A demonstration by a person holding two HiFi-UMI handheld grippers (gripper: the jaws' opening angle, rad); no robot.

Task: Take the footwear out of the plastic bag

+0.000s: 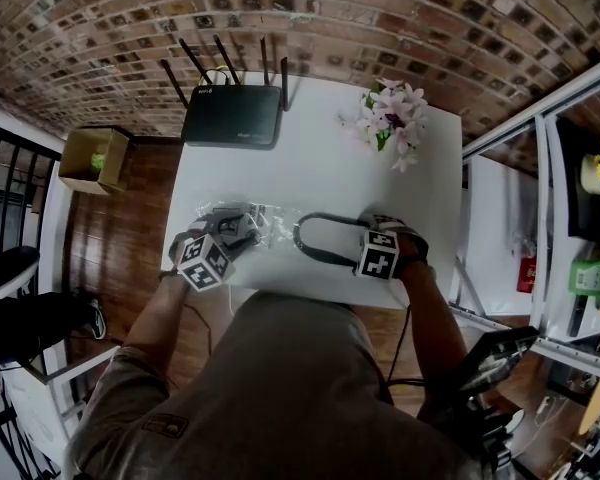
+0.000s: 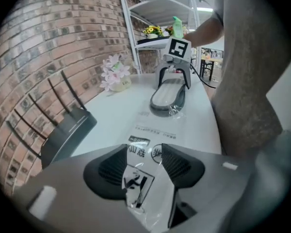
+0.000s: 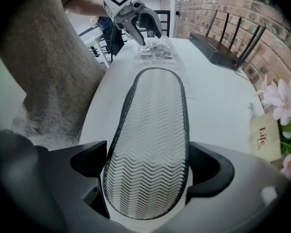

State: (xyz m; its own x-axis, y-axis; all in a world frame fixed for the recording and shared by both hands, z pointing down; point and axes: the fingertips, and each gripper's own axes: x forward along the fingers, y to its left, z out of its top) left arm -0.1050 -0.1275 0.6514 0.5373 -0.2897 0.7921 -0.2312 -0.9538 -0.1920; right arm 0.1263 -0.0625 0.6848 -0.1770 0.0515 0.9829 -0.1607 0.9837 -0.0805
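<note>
1. Left tool [image 2: 144, 149]: jaws apart. Crumpled film of the plastic bag [image 2: 141, 181] sits in the gap, and the pads do not pinch it.
2. Right tool [image 3: 148, 155]: clamped on one end of the slipper [image 3: 153, 115], one pad on each side edge. It points steeply down at the table [image 1: 310, 163].
3. Slipper: near the front edge of the table, on the person's right. In the right gripper view the pale zigzag-tread sole with its dark rim faces the camera, and the slipper runs lengthwise away from the tool toward the bag.
4. Bag: clear with black printed labels, lying flat and wrinkled on the table just left of the slipper, under the left tool. The slipper's far tip meets the bag's edge. A scrap of film shows at that tip in the left gripper view; whether the tip is still inside can't be told.
5. The two tools are near each other, with the slipper and bag between them.
6. At the back of the table: black router [image 1: 232, 115] with its antennas up, and pink flowers [image 1: 390, 118] at the far right corner, both well apart from the slipper.
</note>
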